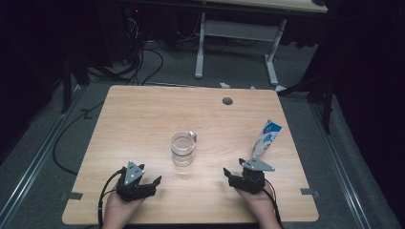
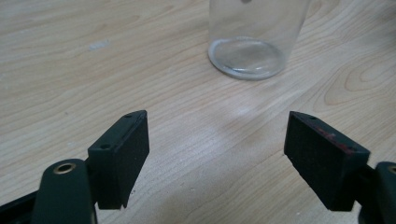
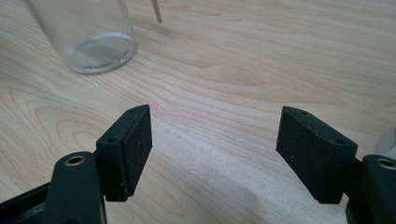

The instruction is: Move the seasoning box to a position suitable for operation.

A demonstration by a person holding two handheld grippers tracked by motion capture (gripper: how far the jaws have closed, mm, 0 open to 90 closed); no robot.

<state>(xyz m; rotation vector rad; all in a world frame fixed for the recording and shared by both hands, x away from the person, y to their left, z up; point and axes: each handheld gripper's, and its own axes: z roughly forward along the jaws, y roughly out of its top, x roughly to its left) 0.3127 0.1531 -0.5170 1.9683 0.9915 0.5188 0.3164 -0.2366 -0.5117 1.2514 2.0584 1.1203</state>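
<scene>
High view, glass [image 1: 183,149] between each hand-held gripper [image 1: 149,183]

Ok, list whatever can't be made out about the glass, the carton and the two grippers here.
- Glass: its rim is cut off by the top edge in the left gripper view and the right gripper view.
- Whether the glass holds liquid: too small in the high view to tell.
- Carton: print too small to read in the high view; whether it is opened cannot be told.
- Left gripper and right gripper: jaws open, empty; the forearms are cut off by the bottom edge.
</scene>
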